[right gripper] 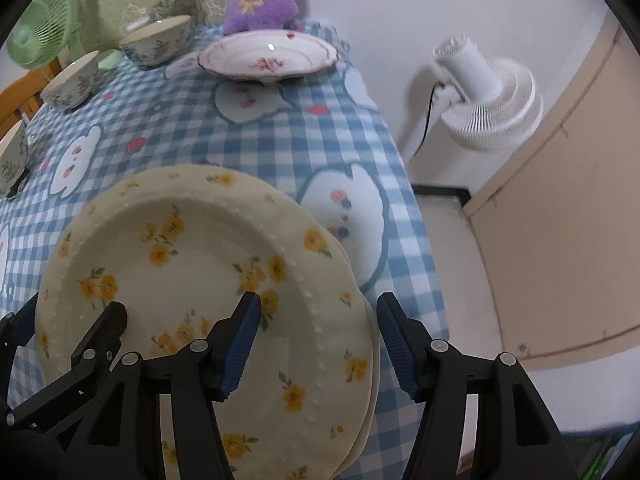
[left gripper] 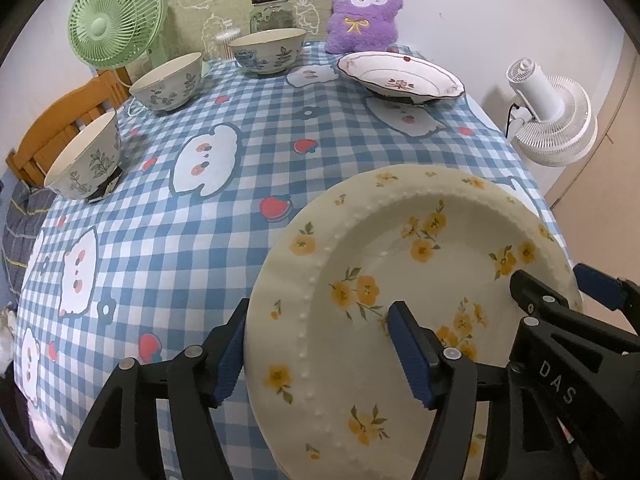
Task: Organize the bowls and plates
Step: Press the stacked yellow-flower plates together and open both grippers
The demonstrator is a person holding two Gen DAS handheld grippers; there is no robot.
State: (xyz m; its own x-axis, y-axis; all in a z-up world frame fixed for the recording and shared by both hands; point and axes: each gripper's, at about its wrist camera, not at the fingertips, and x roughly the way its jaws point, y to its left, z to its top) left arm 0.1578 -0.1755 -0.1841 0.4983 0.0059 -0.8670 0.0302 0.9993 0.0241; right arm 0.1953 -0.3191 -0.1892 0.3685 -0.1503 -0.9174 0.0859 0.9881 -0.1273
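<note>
Two hand-held grippers straddle opposite edges of a cream plate (left gripper: 404, 280) printed with yellow flowers, which lies at the near edge of a desk (left gripper: 224, 240) covered in a blue-and-white checked cloth. In the right wrist view a second rim shows just under the plate's right edge, so it sits on top of at least one more plate.

The left gripper (left gripper: 320, 350) is released: one blue pad stands outside the plate's left rim and the other over its inner well, with a clear gap to the rim on both sides. The right gripper (right gripper: 316, 346) brackets the right rim the same way, its inner pad over the flowered well and its outer pad off the edge above the cloth; its jaws are spread and neither pad is seen pressing on the rim.

Farther back, a white plate with a red flower pattern (left gripper: 400, 74) rests raised on a small dark stand toward the far right of the desk. Three leaf-patterned bowls line the left side: a near bowl (left gripper: 86, 160) on a dark base, a middle bowl (left gripper: 168, 82) and a far bowl (left gripper: 268, 50).

Behind them stand a green fan (left gripper: 116, 24), a glass jar (left gripper: 272, 12) and a purple plush toy (left gripper: 362, 12). A white fan (left gripper: 552, 120) stands beside the desk.
</note>
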